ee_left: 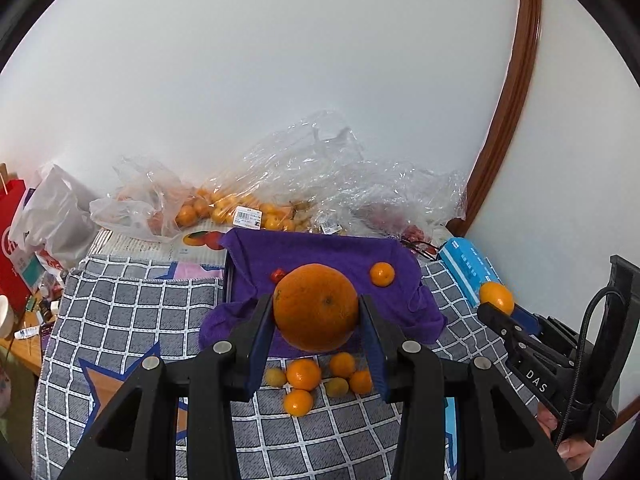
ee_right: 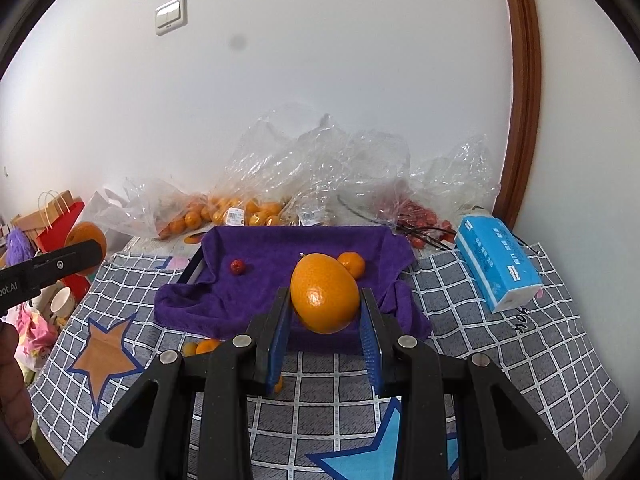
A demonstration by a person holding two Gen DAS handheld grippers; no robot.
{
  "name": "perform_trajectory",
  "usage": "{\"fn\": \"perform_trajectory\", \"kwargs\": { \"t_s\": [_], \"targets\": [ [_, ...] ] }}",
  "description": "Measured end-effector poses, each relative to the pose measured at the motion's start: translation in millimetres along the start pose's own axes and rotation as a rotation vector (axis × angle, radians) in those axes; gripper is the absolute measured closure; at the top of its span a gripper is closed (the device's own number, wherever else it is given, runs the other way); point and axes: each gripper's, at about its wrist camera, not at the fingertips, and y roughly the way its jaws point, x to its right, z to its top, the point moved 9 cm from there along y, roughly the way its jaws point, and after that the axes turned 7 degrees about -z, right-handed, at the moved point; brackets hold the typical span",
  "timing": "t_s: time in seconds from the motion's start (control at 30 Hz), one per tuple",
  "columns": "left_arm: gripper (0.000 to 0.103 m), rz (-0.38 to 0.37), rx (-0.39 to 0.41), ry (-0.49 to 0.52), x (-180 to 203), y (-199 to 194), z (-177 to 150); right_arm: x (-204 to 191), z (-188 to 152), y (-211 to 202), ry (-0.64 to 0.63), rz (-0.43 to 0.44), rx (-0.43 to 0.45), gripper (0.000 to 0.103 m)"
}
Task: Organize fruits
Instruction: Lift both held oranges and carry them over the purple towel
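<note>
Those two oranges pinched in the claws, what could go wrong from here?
1. Each orange is round and gripped only at its sides: the left gripper holds the big orange, the right gripper the lighter orange. Either might slip and roll.
2. A dropped one could knock the loose small citrus on the checked cloth toward its edge.
</note>
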Motion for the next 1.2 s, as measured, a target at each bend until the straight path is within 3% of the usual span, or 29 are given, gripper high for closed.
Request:
{"fn": "perform_trajectory", "kwargs": {
  "t_s": [0.7, 1.2],
  "targets": [
    [0.064, 0.007, -0.043, -0.07, -41.3, 42.1, 13.3, 8.0, 8.3, 54.1, -0.006, -0.012, -0.057, 0.07],
    [0.064, 0.024, -0.184, -0.11, -71.1, 135.9, 6.2, 13.1, -1.7, 152.1, -0.009, -0.014, -0.174, 0.07]
  ]
}}
